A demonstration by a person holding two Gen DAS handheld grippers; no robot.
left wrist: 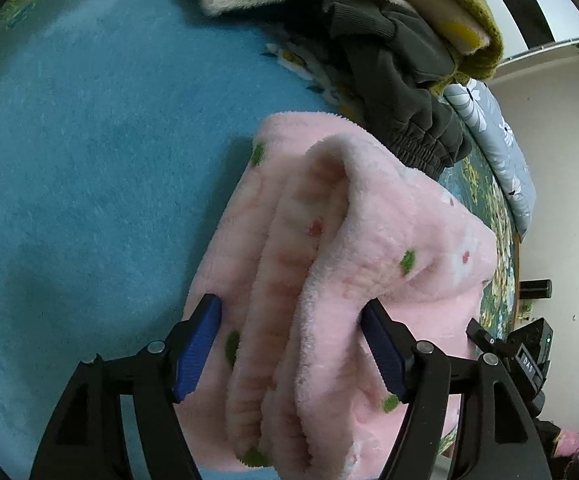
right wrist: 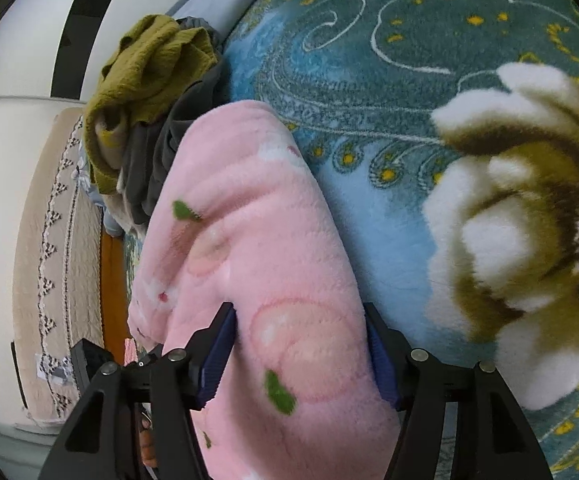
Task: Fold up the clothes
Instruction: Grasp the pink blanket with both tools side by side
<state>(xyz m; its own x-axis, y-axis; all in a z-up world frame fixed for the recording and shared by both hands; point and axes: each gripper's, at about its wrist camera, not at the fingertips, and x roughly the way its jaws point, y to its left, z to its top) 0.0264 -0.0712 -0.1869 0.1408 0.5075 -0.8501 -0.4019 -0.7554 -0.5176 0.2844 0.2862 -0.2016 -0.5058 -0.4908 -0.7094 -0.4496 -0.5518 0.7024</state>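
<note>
Pink fleece garment [left wrist: 329,280], folded into a thick bundle, lies on the blue floral blanket between both claws. The left claw [left wrist: 289,344] and right claw [right wrist: 301,356] straddle it with jaws spread; whether the pads press I cannot tell, probably setting it down. Beyond, the olive and dark clothes [left wrist: 401,52] wait, heaped.
</note>
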